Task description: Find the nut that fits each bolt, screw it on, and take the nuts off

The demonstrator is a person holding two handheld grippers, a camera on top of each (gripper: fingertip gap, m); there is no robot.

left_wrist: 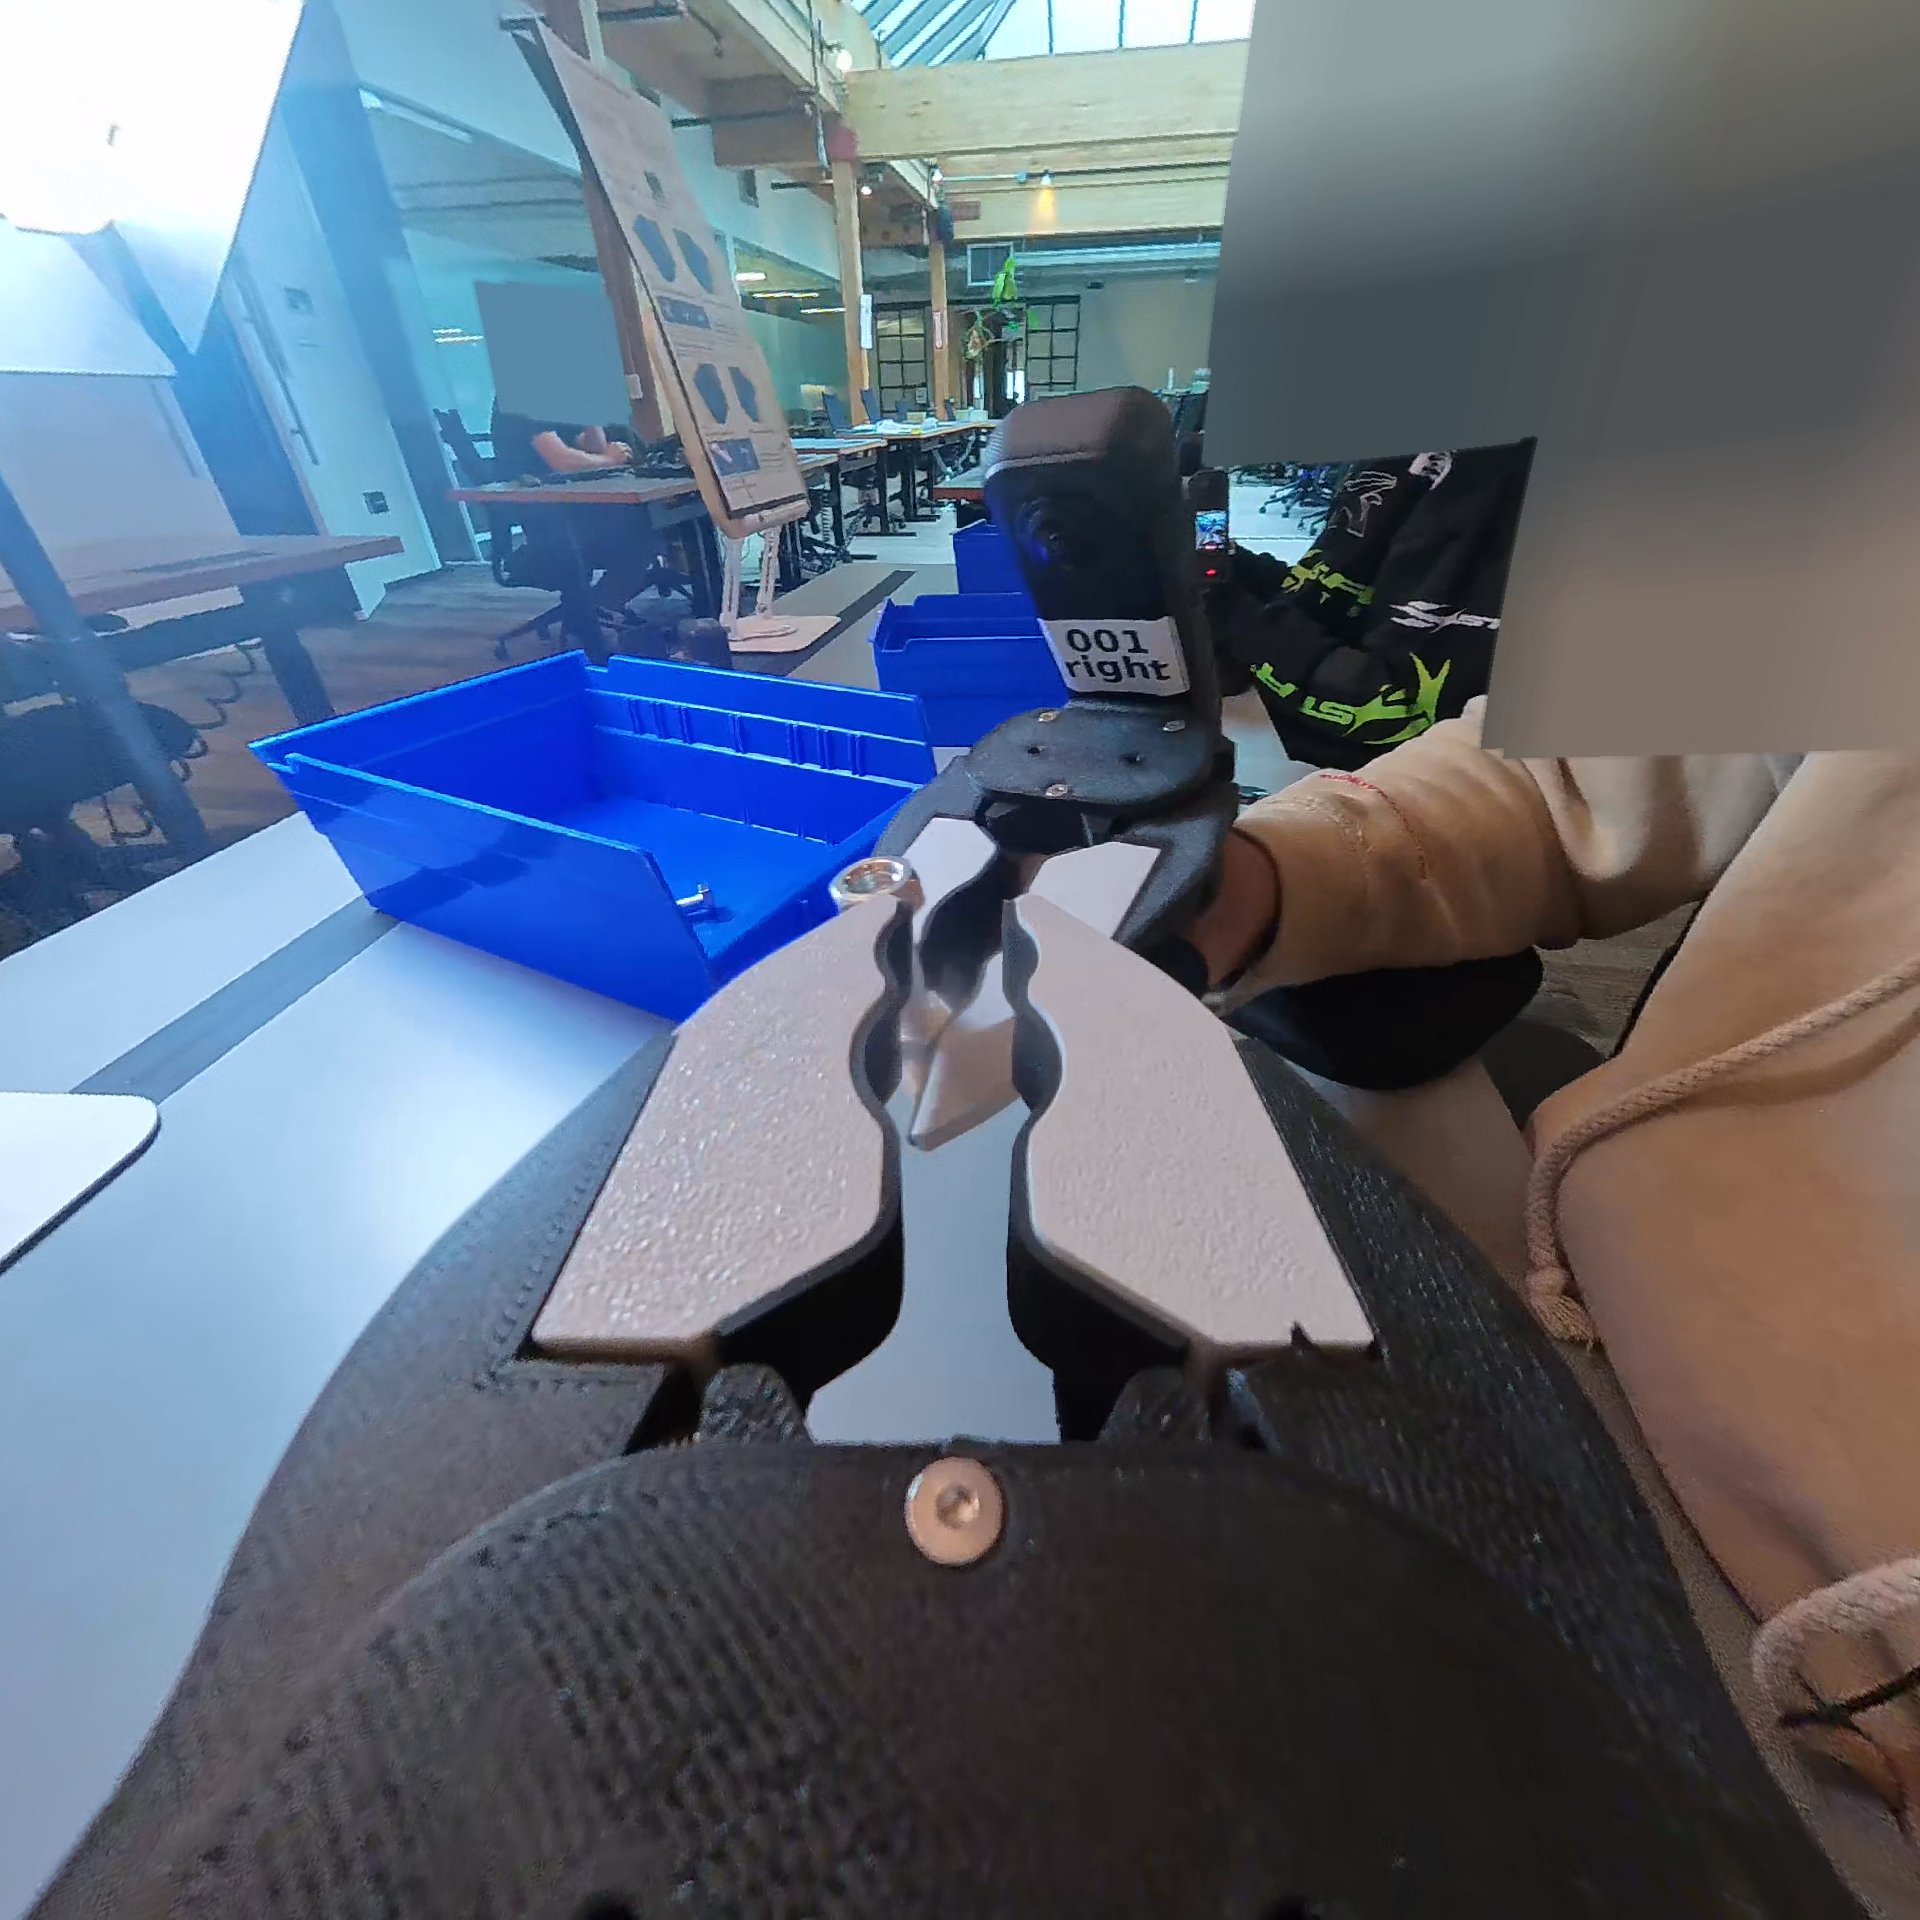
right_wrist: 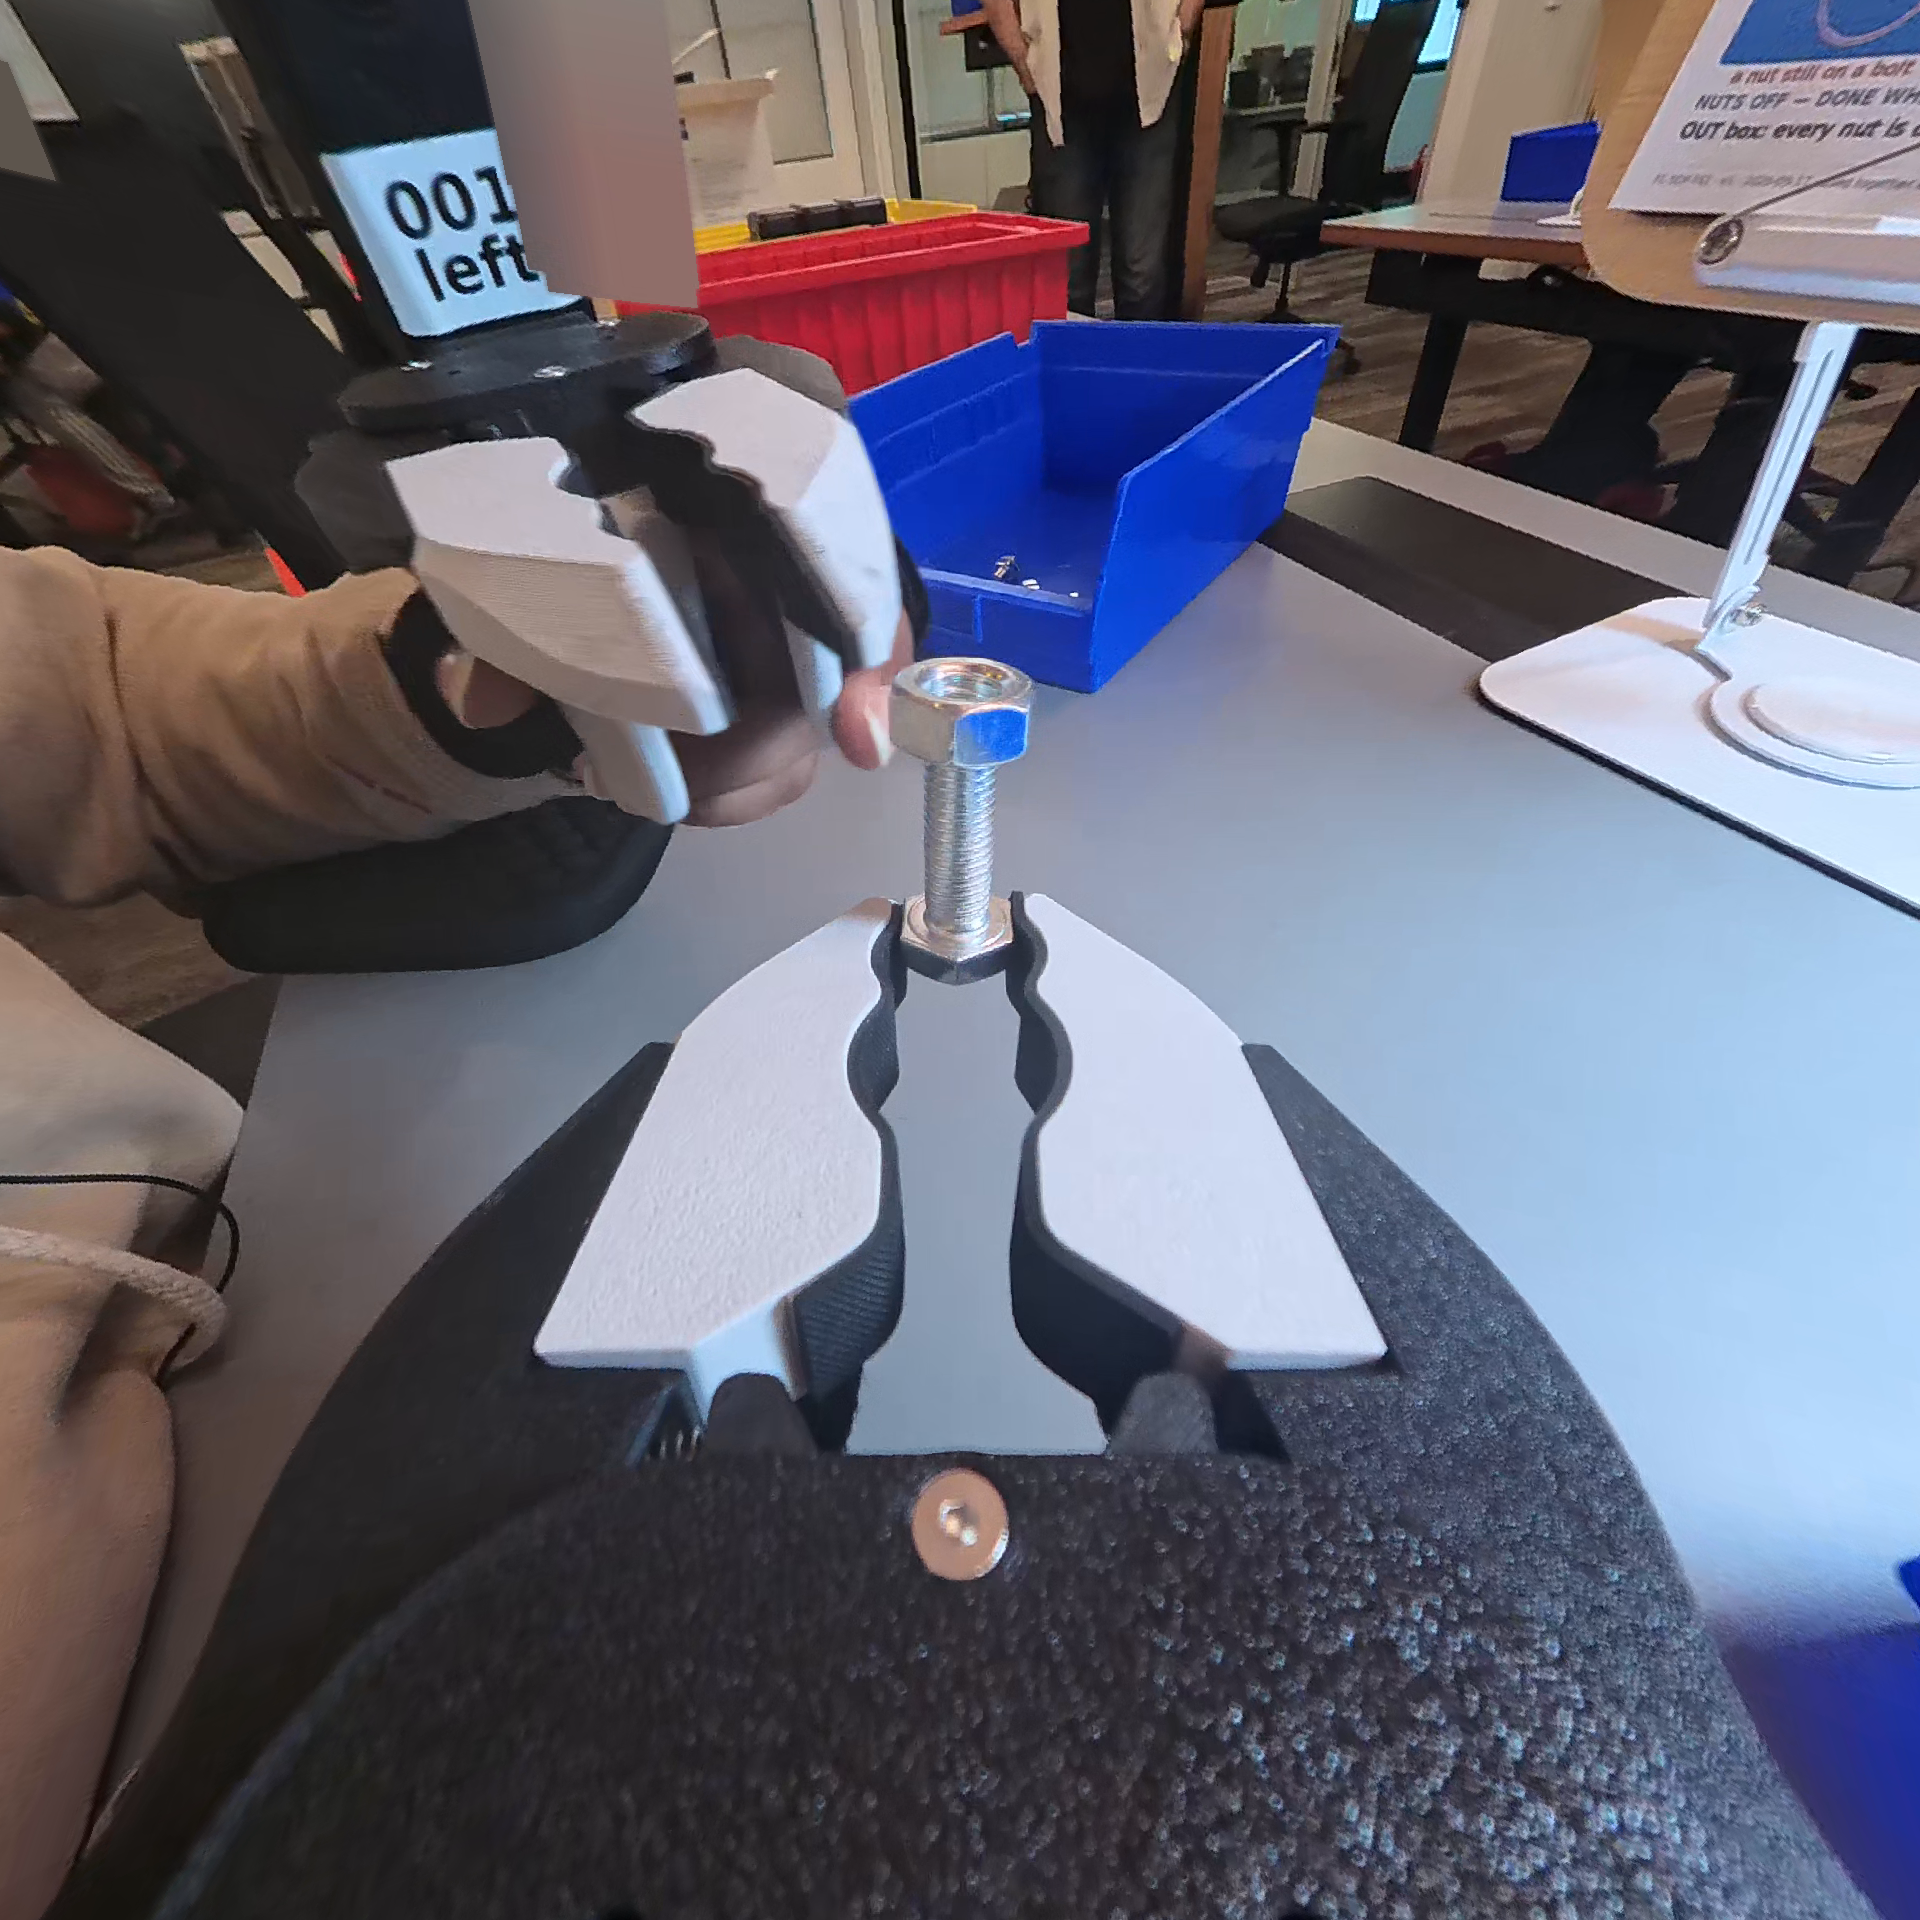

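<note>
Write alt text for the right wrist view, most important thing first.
The right tool grips the hexagonal head of a silver bolt that stands upright, with a hex nut sitting at its top end. The left tool, held by a hand in a beige sleeve, hovers just left of the nut. Behind them an open-fronted blue bin rests on the grey table.

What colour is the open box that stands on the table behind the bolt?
The box is bright blue. It shows best in the right wrist view.
</note>
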